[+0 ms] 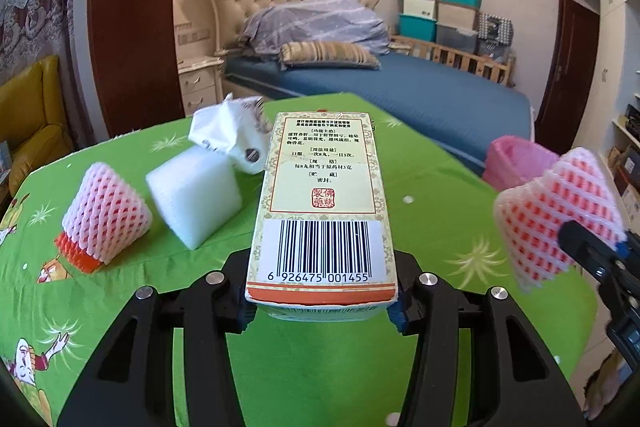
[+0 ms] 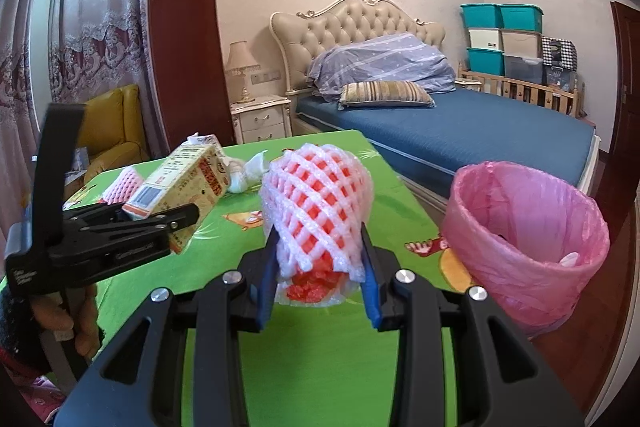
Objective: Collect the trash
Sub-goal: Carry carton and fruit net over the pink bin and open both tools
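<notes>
**Both claws loaded, bin next**

The foam net [image 2: 316, 203] sits clamped in the right claw [image 2: 320, 279], lifted off the bench [image 2: 320, 347] and just left of the pink-lined bin [image 2: 524, 227]. The box [image 1: 320, 203] is gripped at its barcode end by the left claw [image 1: 320, 311], long side pointing fwd, also clear of the bench.

Best order, as I judge it: right claw first, since it's nearest the bin. Swing it over the rim, get the net fully above the opening, then let go; foam is light and springy, so a drop from the edge may bounce out. Keep the left claw back meanwhile to avoid a clash, then bring the box in end-first.

Left on the bench: a 2nd foam net [image 1: 104, 215], a white foam block [image 1: 196, 199] & crumpled paper [image 1: 232, 135], all near each other. Those need more trips.
</notes>
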